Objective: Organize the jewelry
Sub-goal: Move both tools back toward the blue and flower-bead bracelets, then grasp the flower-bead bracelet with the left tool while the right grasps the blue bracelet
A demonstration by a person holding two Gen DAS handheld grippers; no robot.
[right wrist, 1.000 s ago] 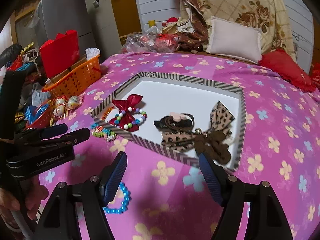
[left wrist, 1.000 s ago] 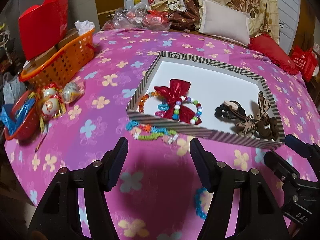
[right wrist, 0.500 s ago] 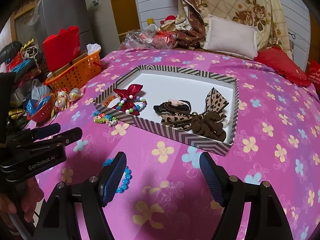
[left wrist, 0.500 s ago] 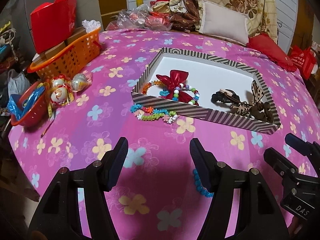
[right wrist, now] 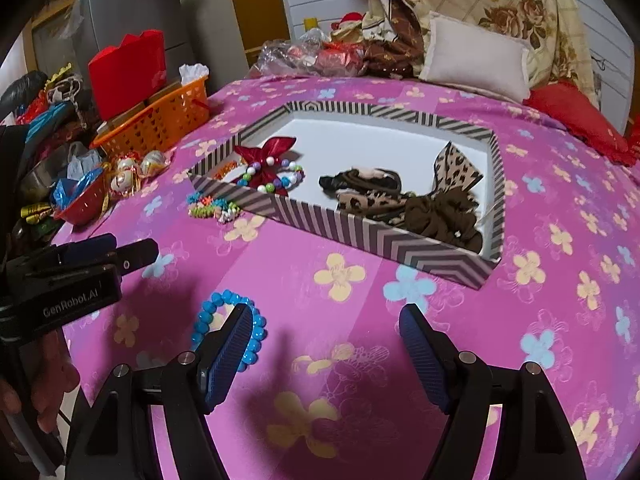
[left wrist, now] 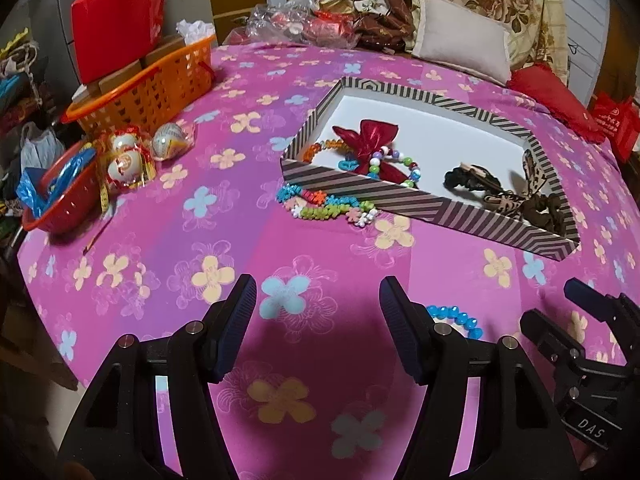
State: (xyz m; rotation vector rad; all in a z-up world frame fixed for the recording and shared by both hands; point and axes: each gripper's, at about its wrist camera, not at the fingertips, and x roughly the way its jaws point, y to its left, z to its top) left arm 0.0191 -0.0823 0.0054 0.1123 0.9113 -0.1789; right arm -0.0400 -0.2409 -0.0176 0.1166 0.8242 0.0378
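A striped shallow box [left wrist: 404, 200] [right wrist: 372, 236] lies on the pink flowered bedspread. It holds a red bow [left wrist: 370, 140] with a multicoloured bead bracelet [right wrist: 276, 178], and brown and leopard hair ties [right wrist: 424, 204]. A colourful flower-bead strand [left wrist: 326, 206] [right wrist: 212, 206] lies on the cover just outside the box's near left wall. A blue bead bracelet [right wrist: 230, 330] [left wrist: 454, 318] lies on the cover near me, partly behind my right gripper's left finger. My left gripper [left wrist: 318, 320] and my right gripper [right wrist: 326, 344] are both open and empty, above the cover.
An orange basket [left wrist: 148, 88] with a red box stands at the far left. A red bowl [left wrist: 60, 208] and wrapped round ornaments [left wrist: 128, 160] sit at the left edge. Pillows [left wrist: 460, 46] and bags lie at the back.
Both grippers have pulled back from the box toward the near edge of the bed. The box looks farther away, and the blue bracelet now lies just ahead of the grippers.
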